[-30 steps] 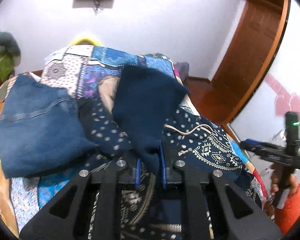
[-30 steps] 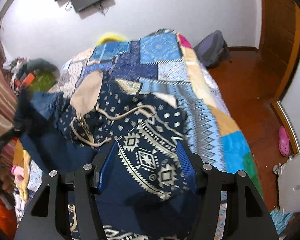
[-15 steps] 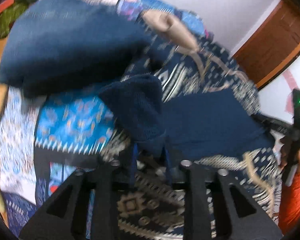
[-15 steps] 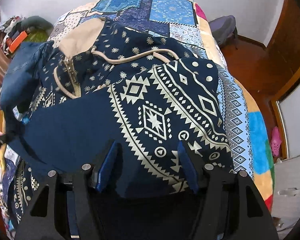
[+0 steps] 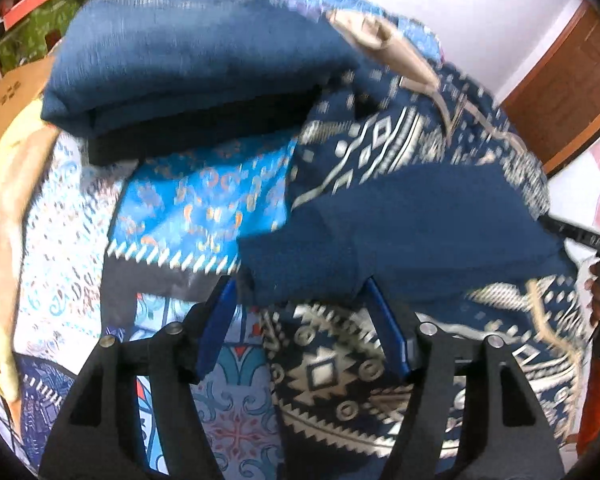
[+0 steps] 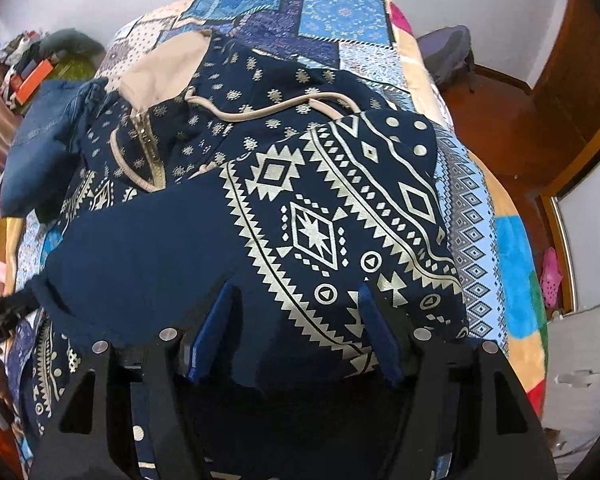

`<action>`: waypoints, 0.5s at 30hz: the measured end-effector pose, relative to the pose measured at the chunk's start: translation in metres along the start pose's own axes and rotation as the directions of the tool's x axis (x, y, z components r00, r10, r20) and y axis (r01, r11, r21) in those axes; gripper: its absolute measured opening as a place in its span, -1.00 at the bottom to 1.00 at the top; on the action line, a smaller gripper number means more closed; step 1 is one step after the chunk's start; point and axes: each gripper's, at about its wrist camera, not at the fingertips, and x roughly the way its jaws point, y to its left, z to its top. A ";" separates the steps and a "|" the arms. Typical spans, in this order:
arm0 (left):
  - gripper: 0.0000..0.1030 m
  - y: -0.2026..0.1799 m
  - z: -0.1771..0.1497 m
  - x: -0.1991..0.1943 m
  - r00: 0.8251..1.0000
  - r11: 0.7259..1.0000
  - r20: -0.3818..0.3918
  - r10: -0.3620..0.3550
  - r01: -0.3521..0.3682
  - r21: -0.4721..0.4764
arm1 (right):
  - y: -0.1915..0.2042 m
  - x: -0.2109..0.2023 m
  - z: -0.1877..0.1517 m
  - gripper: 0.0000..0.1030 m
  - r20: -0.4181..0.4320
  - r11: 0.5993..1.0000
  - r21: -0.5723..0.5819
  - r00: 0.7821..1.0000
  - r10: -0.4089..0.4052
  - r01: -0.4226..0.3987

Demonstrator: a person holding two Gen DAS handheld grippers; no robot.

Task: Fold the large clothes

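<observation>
While the left tool is opening its jaws, the plain navy fold of the patterned hoodie is lying between its pads, unpinched; the right tool is also opening, straddling the hem without pressing. The hoodie is lying across the bed, its fold reaching the near edge. The released flap may be slipping or springing back if the tools are dragging cloth while withdrawing. A folded blue garment is sitting toward the bed's far left corner, crowding the hood.
</observation>
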 end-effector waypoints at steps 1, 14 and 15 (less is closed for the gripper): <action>0.28 -0.002 0.006 -0.006 1.000 1.000 0.023 0.001 -0.001 0.003 | 0.000 -0.002 0.003 0.20 0.005 1.000 -0.001 1.000 0.003 -0.003; 0.37 -0.065 0.118 -0.048 0.968 0.982 0.252 -0.001 -0.047 0.183 | 0.012 -0.062 0.067 0.20 0.234 1.000 -0.020 0.972 -0.003 0.008; 0.38 -0.071 0.125 -0.048 0.965 0.978 0.262 0.000 -0.054 0.200 | 0.016 -0.067 0.076 0.20 0.253 0.999 -0.034 0.967 -0.004 0.013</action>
